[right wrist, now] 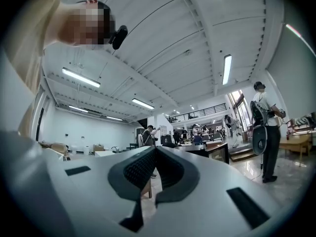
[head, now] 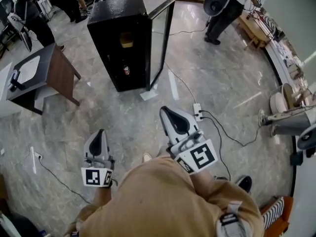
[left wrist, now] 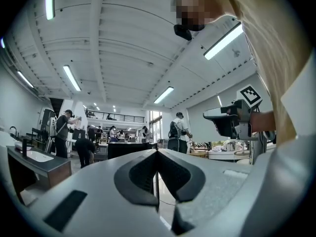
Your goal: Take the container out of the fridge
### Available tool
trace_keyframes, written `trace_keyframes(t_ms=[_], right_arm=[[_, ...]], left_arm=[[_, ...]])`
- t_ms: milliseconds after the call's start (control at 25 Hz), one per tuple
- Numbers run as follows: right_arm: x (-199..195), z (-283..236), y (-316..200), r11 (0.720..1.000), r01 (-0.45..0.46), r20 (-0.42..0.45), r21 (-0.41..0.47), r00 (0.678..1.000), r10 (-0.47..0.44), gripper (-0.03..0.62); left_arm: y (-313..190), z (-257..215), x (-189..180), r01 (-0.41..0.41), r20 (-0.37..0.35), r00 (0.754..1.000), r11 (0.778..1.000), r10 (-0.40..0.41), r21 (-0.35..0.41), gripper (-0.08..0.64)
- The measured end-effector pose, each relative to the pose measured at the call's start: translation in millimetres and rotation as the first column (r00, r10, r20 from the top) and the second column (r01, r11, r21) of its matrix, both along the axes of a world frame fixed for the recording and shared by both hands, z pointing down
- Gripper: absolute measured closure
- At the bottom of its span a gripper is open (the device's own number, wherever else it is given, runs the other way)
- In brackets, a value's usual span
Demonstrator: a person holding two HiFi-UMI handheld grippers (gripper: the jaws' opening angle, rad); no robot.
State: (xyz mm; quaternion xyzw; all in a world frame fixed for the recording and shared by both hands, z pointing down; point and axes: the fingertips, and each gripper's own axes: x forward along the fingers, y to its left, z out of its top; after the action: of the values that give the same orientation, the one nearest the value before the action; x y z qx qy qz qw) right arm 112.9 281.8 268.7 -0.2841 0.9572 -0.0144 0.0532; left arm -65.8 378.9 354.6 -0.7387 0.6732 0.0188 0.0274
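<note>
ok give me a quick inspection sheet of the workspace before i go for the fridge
surface: grey marble floor, glossy
job's things: black fridge with its door open; yellowish container on an upper shelf, not yet taken
clutter: small can-like item lower in the fridge
grippers: left gripper shut, empty; right gripper shut, empty; both well short of the fridge
cables: power strip with black leads across the floor, right of the fridge
surroundings: sink desk to the left; other people at the back
</note>
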Motion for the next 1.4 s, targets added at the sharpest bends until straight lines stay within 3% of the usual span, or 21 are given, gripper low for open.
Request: trace_keyframes(t_ms=[360,560,800,960,1120,1400], right_arm=[[19.2,20.2,-14.3,0.998,-0.059,-0.024,-0.03,0.998,0.058,0.592],[8.1,21.6,-38.8,0.999,-0.032,-0.002,-0.029,0.999,0.032,0.592],[-8.9,3.6,-81.8,1.0,-0.014,0.036,0.015,0.999,0.014,0.592],[-4.9,19.1,-112.2,1.0,-0.017,0.017,-0.022,1.0,0.017,0.592],[-8.1,32.7,-147.2,0.999,-0.005,0.005,-0.052,1.0,0.005,0.592],[-21.8,13.8,-221.4,0.999,0.037,0.022,-0.006,0.999,-0.037,0.592]], left_arm=[[-15.6,20.4,7.3,-0.032,-0.034,0.999,0.999,0.031,-0.028,0.557],[-37.9,14.1,2.4,-0.022,-0.011,1.0,1.0,0.022,-0.019,0.557],[-79.9,6.9,-10.6,-0.012,0.001,1.0,1.0,0.012,-0.013,0.557],[-116.4,1.8,-4.7,-0.033,0.028,0.999,0.999,0.033,-0.019,0.557],[-150.8,0.4,-13.1,-0.006,0.033,0.999,1.0,0.007,-0.027,0.557],[-212.9,-9.4,-26.3,0.041,0.056,0.998,0.999,-0.04,-0.019,0.557]])
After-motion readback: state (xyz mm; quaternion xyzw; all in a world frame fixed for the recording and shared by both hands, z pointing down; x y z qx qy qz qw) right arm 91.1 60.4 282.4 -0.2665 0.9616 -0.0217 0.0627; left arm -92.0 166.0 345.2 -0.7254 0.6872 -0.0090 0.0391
